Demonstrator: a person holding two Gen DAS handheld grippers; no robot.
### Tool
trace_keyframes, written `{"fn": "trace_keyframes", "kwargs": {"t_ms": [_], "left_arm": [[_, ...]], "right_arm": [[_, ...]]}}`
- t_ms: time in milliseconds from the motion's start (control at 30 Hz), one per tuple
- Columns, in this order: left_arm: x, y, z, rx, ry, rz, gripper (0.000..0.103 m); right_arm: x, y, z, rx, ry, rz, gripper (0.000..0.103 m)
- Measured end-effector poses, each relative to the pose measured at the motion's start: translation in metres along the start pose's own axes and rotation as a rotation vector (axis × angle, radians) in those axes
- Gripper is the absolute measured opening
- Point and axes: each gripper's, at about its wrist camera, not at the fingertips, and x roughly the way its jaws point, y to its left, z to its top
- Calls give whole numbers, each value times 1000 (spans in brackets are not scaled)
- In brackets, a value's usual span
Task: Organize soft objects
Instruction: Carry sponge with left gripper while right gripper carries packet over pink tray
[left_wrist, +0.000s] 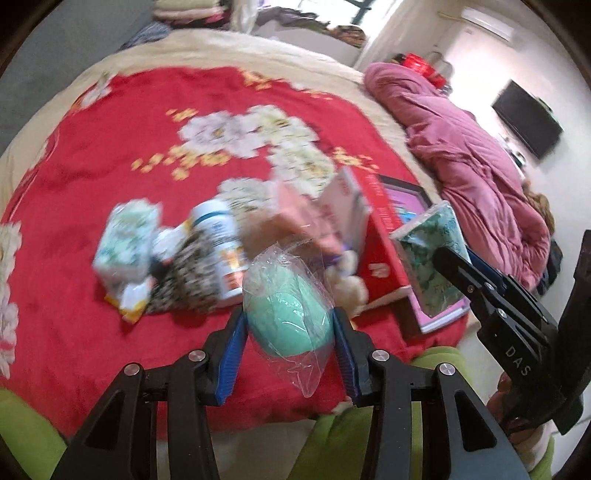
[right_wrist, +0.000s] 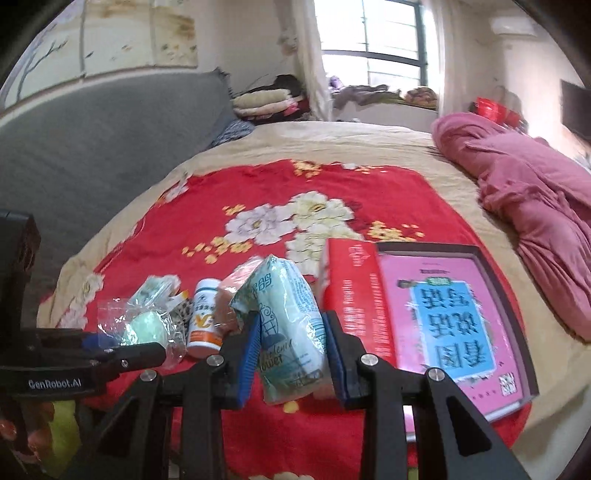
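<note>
Left gripper (left_wrist: 290, 328) pinches a mint-green sponge in crinkly clear wrap (left_wrist: 290, 317), held above the red floral blanket (left_wrist: 147, 122). Right gripper (right_wrist: 291, 354) clamps a teal-print tissue pack (right_wrist: 291, 325), also off the bed. Clutter w/ a white bottle (right_wrist: 203, 321) just behind; pink book (right_wrist: 454, 325) to the right. Far half of blanket is bare; pink quilt (right_wrist: 535, 221) lines the right edge.

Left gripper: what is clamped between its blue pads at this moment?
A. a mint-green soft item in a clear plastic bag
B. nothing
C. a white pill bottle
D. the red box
A: in the left wrist view the left gripper has its blue pads pressed on both sides of the bagged mint-green soft item.
</note>
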Motion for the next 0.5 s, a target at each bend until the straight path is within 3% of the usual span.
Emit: {"fn": "trace_keyframes", "kwargs": {"t_ms": [500], "left_arm": [[15, -118, 12, 221, 4, -82, 47]], "right_arm": [[-58, -105, -3, 238, -76, -137, 34]]}}
